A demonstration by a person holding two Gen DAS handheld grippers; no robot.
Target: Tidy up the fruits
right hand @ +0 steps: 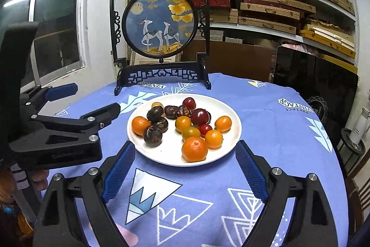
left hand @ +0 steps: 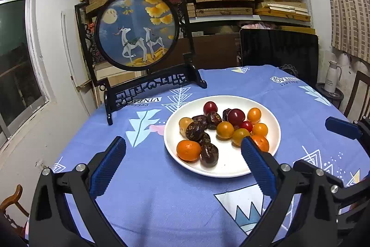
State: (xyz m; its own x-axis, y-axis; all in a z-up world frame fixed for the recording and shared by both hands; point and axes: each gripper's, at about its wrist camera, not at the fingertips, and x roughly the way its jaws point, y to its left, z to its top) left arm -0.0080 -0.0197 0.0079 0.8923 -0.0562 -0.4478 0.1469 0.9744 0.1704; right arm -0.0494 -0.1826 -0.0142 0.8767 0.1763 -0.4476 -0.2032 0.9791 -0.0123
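Round table w/ blue patterned cloth [right hand: 266, 122]; we see a white round ceramic plate [right hand: 227, 142] near its centre, piled w/ mixed fruit. Right blue-padded gripper [right hand: 185, 168] sits at the plate's near rim, jaws wide open, empty, straddling it. Left blue-padded gripper [left hand: 183, 162] also wide open, empty, offset toward the plate's left side. Large orange mandarin [right hand: 194, 149] lies dead ahead of the right jaws, roundish, no clear long axis. We judge right nearer for it; dark wrinkled dates [left hand: 195, 130] suit left.
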